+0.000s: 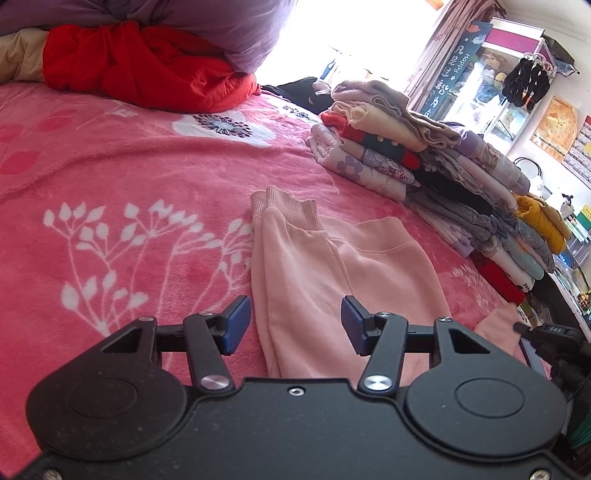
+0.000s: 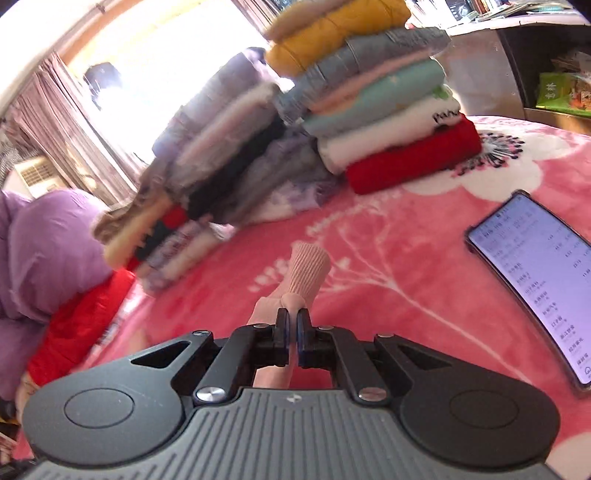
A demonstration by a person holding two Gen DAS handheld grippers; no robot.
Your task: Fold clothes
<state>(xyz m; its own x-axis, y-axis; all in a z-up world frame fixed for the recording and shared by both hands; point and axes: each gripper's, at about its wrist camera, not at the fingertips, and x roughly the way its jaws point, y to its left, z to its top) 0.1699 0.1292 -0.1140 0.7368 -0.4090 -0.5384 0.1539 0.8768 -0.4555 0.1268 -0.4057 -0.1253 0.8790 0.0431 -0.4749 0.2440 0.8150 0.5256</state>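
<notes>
The pink garment (image 1: 332,266) lies on the blanket (image 1: 110,177) at lower centre of the left wrist view, partly folded: two ribbed cuffs (image 1: 284,210) point toward the upper part of the frame, and a flat panel with a hemmed edge extends to the right of them. The left gripper (image 1: 291,325) hangs just above the near end of the garment with its jaws spread wide and nothing between them. The right gripper (image 2: 293,332) is clamped on a pinch of the same pink fabric — in the right wrist view a ribbed cuff (image 2: 308,273) stands up just beyond its closed pads, at centre frame. Judged from this layout, the current garment is mid-fold: the sleeves or legs are gathered, but the final fold and transfer to a pile are not yet done. Most of the task appears complete — stacks of folded clothes (image 1: 424,166) fill the right side of the left view and the upper centre of the right view. A crumpled red item (image 1: 147,70) under a purple one (image 1: 207,26) in the upper left of the left view may remain to be folded; this cannot be confirmed. A phone (image 2: 543,280) with a lit screen lies on the blanket at the right edge of the right view.
</notes>
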